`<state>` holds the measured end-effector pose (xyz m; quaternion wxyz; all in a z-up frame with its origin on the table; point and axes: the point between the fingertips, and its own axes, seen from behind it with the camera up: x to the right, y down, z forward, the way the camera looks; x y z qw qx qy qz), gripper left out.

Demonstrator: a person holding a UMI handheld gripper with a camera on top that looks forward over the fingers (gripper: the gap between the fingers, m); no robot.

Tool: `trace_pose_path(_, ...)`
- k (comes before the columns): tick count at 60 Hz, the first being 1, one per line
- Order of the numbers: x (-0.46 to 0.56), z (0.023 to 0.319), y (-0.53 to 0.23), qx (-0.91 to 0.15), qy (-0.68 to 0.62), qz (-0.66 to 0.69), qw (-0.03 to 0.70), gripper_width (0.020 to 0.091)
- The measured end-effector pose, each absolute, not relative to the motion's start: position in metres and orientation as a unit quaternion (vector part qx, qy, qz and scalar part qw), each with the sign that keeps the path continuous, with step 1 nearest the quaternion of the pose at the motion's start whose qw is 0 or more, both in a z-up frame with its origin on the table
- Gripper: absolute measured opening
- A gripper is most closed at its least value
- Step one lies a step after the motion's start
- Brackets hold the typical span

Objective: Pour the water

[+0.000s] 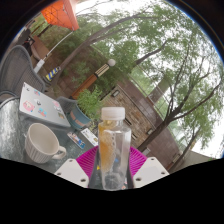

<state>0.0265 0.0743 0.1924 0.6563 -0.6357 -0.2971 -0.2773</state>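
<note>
A clear plastic bottle [111, 148] with a white cap and a yellow-orange label stands between my fingers, lifted and tilted against a background of trees. My gripper [110, 166] is shut on the bottle, with the magenta pads [84, 158] pressing on both of its sides. To the left of the bottle, a white cup [43, 143] stands on the grey table [14, 115], apart from the bottle. The bottle's lower part is hidden behind the fingers.
A book or box with a pale cover [42, 103] lies on the table behind the cup. A blue-grey object [78, 113] sits beside it. Wooden buildings [140, 105] and trees [150, 45] stand beyond.
</note>
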Motion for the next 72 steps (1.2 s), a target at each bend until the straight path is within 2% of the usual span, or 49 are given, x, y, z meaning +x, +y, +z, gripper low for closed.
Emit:
trace_pose_path(6,0.030,0.151,0.094,-0.739,-0.155,-0.079,0.651,0.0446)
trace_pose_path(7,0.028,0.127,0.079,-0.736,-0.101,-0.048,0.668,0.0446)
trace_pose_path(8,0.035,0.139,0.090,-0.751,-0.097,-0.018,0.653,0.0445)
trace_pose_path(10,0.041,0.138,0.102,-0.768,-0.061,0.034,0.637,0.0445)
trace_pose_path(12,0.032,0.102,0.091,-0.759,-0.005,0.072,0.647,0.0446)
trace_pose_path(16,0.054,0.117,0.111,-0.761,0.010,0.089,0.643,0.0446)
trace_pose_path(17,0.051,0.106,0.105,-0.760,0.015,0.091,0.644,0.0445)
trace_pose_path(20,0.056,0.108,0.109,-0.760,0.002,0.083,0.644,0.0445)
trace_pose_path(21,0.054,0.099,0.109,-0.757,0.006,0.085,0.648,0.0445)
trace_pose_path(28,0.055,0.087,0.108,-0.755,-0.038,0.041,0.653,0.0444)
trace_pose_path(41,0.055,0.089,0.108,-0.751,-0.039,0.030,0.658,0.0447)
trace_pose_path(48,0.054,0.084,0.107,-0.759,-0.047,0.030,0.649,0.0577)
trace_pose_path(50,0.061,0.077,0.099,-0.775,-0.042,0.025,0.631,0.0665)
trace_pose_path(53,0.058,0.072,0.093,-0.788,-0.040,0.033,0.613,0.0832)
trace_pose_path(54,0.057,0.074,0.090,-0.790,-0.040,0.038,0.611,0.0860)
trace_pose_path(57,0.056,0.079,0.077,-0.793,-0.042,0.043,0.607,0.0827)
trace_pose_path(72,0.071,0.128,-0.016,-0.789,-0.037,0.004,0.613,0.0840)
